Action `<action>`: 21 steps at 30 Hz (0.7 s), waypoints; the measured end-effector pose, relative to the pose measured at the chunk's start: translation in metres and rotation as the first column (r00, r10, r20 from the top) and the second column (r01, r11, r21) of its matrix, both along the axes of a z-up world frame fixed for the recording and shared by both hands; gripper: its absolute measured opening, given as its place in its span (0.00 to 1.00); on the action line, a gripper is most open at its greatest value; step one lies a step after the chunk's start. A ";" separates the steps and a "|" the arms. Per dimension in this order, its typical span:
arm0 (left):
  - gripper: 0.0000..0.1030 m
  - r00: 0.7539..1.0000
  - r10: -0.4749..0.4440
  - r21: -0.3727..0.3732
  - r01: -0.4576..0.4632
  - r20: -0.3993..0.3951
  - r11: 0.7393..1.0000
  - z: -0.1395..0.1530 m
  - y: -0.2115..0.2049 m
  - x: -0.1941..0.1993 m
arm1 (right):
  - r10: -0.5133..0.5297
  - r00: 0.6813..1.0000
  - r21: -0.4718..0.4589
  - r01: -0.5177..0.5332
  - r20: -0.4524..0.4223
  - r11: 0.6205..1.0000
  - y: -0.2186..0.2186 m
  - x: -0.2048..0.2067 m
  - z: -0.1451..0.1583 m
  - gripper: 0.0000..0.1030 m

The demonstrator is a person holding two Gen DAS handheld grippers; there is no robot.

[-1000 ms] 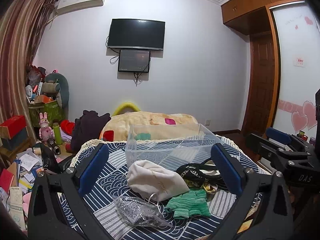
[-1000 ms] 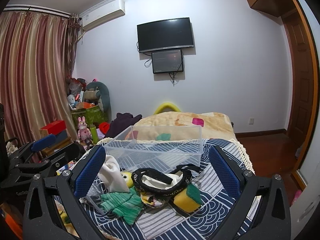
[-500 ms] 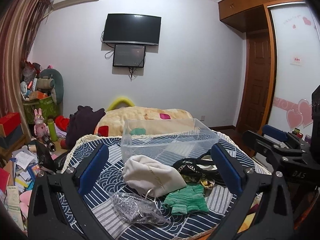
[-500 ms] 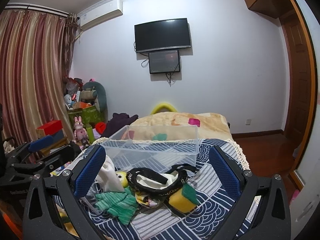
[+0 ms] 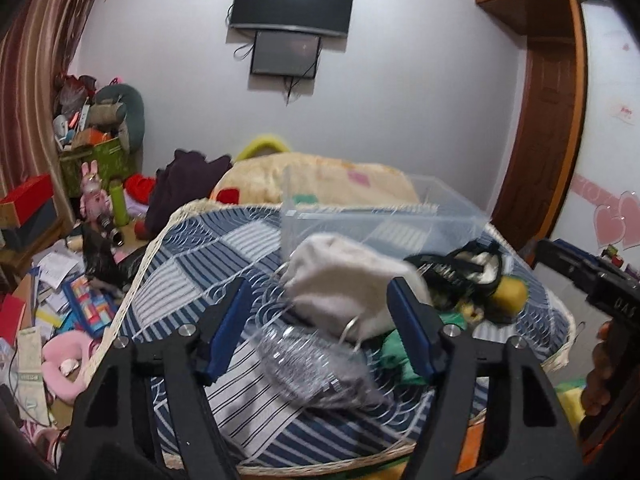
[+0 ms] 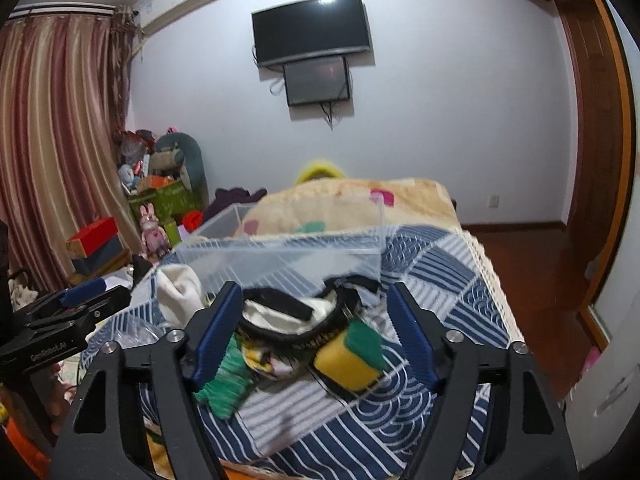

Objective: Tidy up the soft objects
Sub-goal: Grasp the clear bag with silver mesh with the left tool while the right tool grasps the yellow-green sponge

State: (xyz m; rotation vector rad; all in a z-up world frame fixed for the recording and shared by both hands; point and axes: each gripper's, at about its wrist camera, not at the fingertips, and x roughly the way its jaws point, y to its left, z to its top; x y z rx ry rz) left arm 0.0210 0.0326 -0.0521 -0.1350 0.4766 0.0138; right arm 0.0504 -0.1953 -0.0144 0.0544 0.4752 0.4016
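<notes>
A clear plastic bin (image 5: 372, 220) (image 6: 280, 256) stands on a blue patterned cloth. In front of it lie a white pouch (image 5: 348, 280) (image 6: 178, 292), a silvery mesh bag (image 5: 316, 364), a green knit piece (image 6: 224, 384) (image 5: 396, 356), a black-and-white cap (image 6: 296, 316) (image 5: 460, 268) and a yellow-green sponge (image 6: 352, 356) (image 5: 510, 294). My left gripper (image 5: 324, 328) is open, just above the mesh bag and the pouch. My right gripper (image 6: 316, 336) is open, over the cap and sponge.
A beige blanket (image 6: 352, 204) lies behind the bin. The floor at the left holds papers, toys and boxes (image 5: 56, 292). A wooden door (image 5: 540, 152) and wooden floor (image 6: 532, 276) are at the right. The cloth's fringed edge (image 5: 132, 292) runs near the left gripper.
Both grippers have moved forward and down toward the pile. The objects now loom larger between the fingers. Both stay open and nothing has been picked up.
</notes>
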 end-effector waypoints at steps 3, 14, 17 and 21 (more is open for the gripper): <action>0.67 0.999 0.023 0.011 -0.023 -0.034 1.000 -0.012 0.007 0.001 | -0.011 0.999 -0.004 0.011 -0.039 1.000 -0.006 0.003 -0.009 0.65; 0.67 0.987 -0.013 -0.054 0.005 -0.158 0.999 -0.048 0.016 0.016 | -0.023 0.984 -0.028 0.019 -0.174 0.999 -0.011 0.017 -0.035 0.59; 0.63 0.984 -0.037 -0.065 0.026 -0.177 0.998 -0.057 0.016 0.021 | -0.023 0.980 -0.031 0.018 -0.198 0.999 -0.010 0.021 -0.039 0.58; 0.53 0.980 -0.084 -0.125 0.062 -0.183 0.990 -0.064 0.019 0.024 | -0.024 0.972 -0.027 0.018 -0.232 0.999 -0.010 0.025 -0.047 0.56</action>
